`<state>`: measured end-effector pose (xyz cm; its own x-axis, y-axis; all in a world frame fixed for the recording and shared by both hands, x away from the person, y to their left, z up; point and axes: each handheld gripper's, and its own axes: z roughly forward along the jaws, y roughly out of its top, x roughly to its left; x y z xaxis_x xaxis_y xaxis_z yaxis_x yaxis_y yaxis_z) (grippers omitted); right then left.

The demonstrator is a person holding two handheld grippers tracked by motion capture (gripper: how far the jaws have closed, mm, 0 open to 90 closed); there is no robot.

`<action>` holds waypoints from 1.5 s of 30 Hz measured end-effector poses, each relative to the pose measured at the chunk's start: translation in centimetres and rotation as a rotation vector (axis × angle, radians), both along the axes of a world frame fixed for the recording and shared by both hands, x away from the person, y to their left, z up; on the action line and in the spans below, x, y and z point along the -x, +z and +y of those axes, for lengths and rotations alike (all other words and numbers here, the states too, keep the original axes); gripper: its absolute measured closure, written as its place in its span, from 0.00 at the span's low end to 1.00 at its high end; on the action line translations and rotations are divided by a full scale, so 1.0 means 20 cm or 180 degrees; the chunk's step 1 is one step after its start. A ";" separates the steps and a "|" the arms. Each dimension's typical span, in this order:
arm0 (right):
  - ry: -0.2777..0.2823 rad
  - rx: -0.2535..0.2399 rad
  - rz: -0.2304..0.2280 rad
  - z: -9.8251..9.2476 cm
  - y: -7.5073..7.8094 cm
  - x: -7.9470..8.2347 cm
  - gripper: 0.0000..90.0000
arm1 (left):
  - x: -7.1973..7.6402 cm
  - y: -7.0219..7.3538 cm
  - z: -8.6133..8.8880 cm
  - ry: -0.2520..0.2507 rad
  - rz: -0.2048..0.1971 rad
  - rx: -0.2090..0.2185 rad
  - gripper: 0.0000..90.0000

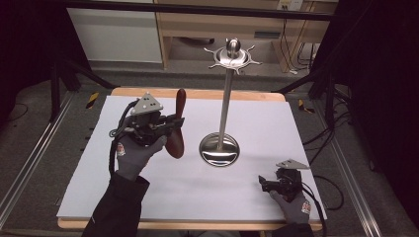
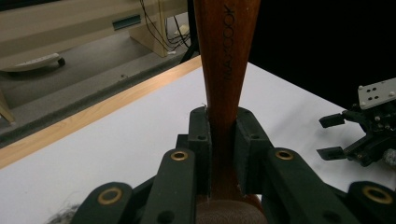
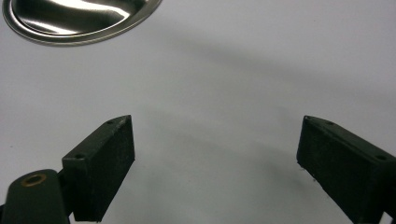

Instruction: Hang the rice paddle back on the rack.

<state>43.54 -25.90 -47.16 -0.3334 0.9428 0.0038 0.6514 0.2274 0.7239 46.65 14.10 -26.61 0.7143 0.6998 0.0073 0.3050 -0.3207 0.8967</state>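
Landmark: the steel stand (image 1: 225, 98), a round mirrored base on the white surface (image 1: 148, 197), a thin upright pole, and a ring of small hooks under a ball at the top.

Left gripper (image 1: 170, 123): to the left of the stand's base, raised off the surface, carried by a grey-gloved hand (image 1: 133, 155) in a dark sleeve. Jaws clamped on a wooden utensil (image 1: 178, 126). In the left gripper view (image 2: 223, 140) both pads press flat against the narrow neck of the wooden utensil (image 2: 226, 56); the handle widens above the grip and bears stamped lettering, too small to read surely.

Wooden utensil: reddish brown, held near upright with a slight tilt, its rounded top toward the far edge of the surface. Its lower, broader end hangs just left of the stand's base, apart from it. Whether it clears the surface entirely I cannot tell from the high view.

Right gripper (image 1: 262, 182): near the front edge, to the right of and nearer than the stand's base, well apart from it, low on the surface. Right gripper view (image 3: 215, 163): jaws spread wide, bare white surface between them, rim of the stand's base (image 3: 79, 23) at the upper left.
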 end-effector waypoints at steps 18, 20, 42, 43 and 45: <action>0.0002 -0.0015 -0.0007 0.00 0.00 0.00 0.13 | -0.03 0.14 -0.08 -0.0066 -0.0030 0.0013 0.87; 0.0003 -0.0005 -0.0016 -0.01 0.00 0.00 0.13 | -0.03 0.16 -0.09 -0.0083 -0.0039 0.0004 0.87; 0.0001 -0.0026 -0.0017 -0.01 0.01 0.00 0.13 | -0.09 0.27 -0.17 -0.0079 -0.0131 -0.0005 0.87; 0.0004 -0.0026 -0.0019 -0.01 0.01 0.00 0.13 | -0.09 0.27 -0.17 -0.0083 -0.0129 -0.0024 0.87; -0.0005 -0.0029 -0.0017 -0.01 0.01 0.00 0.13 | -0.09 0.27 -0.18 -0.0083 -0.0136 -0.0037 0.87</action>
